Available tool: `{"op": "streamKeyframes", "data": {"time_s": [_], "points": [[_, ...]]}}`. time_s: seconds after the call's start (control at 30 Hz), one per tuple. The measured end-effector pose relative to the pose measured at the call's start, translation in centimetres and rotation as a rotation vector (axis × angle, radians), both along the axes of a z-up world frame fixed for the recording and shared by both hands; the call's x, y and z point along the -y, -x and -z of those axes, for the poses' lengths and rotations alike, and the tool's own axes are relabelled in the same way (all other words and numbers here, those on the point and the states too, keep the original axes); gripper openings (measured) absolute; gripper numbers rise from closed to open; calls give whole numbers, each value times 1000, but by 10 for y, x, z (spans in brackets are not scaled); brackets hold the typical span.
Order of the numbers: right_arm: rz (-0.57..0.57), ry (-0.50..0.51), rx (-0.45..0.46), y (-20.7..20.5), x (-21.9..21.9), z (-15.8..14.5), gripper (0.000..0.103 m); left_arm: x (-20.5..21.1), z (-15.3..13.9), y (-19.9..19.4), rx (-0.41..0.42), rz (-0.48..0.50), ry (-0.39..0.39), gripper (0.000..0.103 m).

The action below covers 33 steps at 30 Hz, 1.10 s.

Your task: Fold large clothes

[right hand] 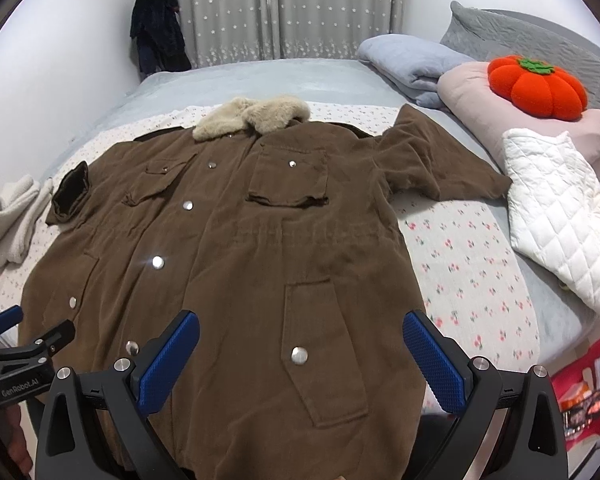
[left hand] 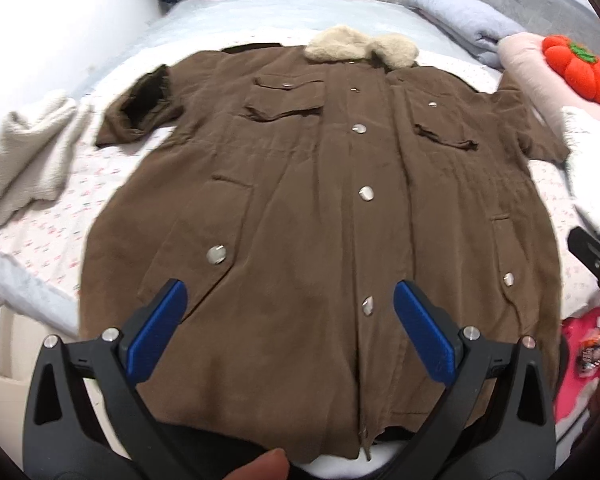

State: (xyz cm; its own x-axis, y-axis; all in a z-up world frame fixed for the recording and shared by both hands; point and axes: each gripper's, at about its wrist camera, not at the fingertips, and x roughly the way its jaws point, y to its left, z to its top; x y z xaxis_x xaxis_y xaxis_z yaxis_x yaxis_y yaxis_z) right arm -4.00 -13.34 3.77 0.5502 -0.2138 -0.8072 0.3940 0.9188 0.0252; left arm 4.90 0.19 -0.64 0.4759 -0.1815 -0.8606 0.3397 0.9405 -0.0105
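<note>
Flat on the bed (right hand: 472,256) lies a brown coat (right hand: 228,248), front up, buttoned with silver snaps, fluffy beige collar (right hand: 252,118) far end; both grippers' fingers spread apart, empty, above its hem.

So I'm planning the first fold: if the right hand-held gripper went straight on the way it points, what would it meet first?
Probably the brown coat: the open right hand-held gripper points at its lower front pocket, with nothing visible between. Depth is unclear.
</note>
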Motion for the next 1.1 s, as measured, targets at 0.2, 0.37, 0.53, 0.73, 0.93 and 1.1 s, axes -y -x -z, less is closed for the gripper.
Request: {"op": "streamKeyframes", "data": {"time_s": [0.2, 0.37, 0.53, 0.73, 0.93, 1.1], "points": [[-38, 19, -23, -33, 28, 6, 103, 8, -3, -33, -18, 128, 71, 103], [-78, 9, -49, -69, 50, 11, 103, 24, -10, -70, -7, 222, 57, 103], [-93, -21, -61, -112, 72, 13, 103, 36, -13, -122, -21, 259, 34, 103], [-105, -38, -38, -172, 95, 12, 103, 45, -7, -202, -77, 239, 27, 103], [-123, -48, -38, -239, 113, 19, 103, 71, -1, -271, -105, 249, 29, 101], [-119, -76, -30, -297, 132, 28, 103, 104, 11, -328, -129, 244, 37, 101]]}}
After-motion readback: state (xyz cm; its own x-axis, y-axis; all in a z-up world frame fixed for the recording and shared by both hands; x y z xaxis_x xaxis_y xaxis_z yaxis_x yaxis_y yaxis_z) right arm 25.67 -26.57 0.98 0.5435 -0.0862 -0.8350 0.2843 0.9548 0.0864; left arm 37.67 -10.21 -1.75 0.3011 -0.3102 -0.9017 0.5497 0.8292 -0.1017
